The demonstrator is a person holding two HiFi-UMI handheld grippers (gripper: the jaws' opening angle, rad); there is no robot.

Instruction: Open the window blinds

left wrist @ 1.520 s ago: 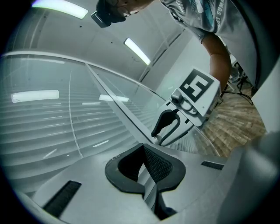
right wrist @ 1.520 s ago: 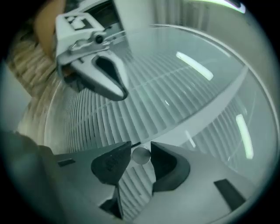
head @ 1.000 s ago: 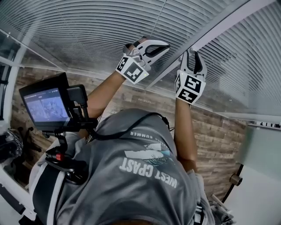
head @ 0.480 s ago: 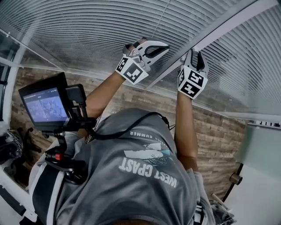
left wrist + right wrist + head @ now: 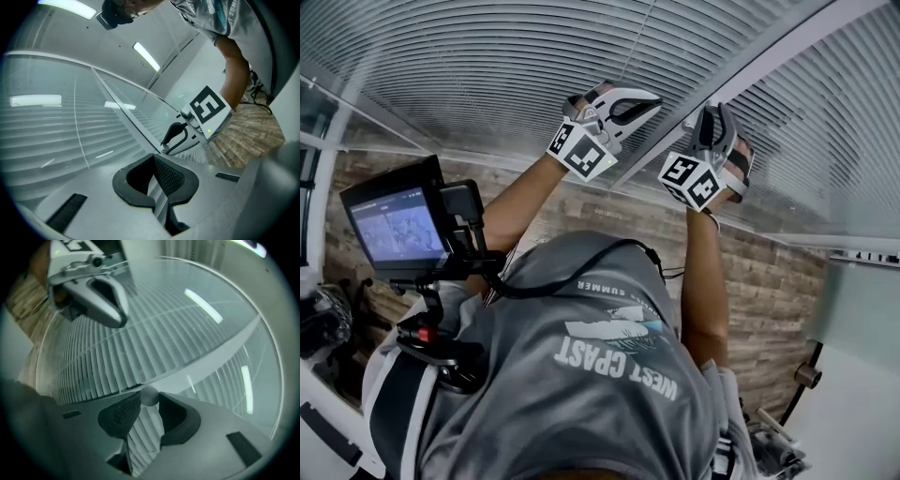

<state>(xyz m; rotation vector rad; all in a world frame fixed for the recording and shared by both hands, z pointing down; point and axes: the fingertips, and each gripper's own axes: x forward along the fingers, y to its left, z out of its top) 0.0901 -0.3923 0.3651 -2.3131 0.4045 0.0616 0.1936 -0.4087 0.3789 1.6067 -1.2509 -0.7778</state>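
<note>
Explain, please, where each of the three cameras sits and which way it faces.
Head view: on the person's head, facing down; grey shirt, both arms, left hand-held gripper and right hand-held gripper raised at the blinds.
Left gripper view: on that hand-held gripper, along its shut jaws toward the blinds; shirt, right arm show.
Right gripper view: on that hand-held gripper, along jaws shut on a round knob, toward the blinds.
Shared: each gripper view shows the other hand-held gripper.

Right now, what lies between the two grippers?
The head view shows the pale window frame bar running between the left gripper and the right gripper, which pinches a round knob.
</note>
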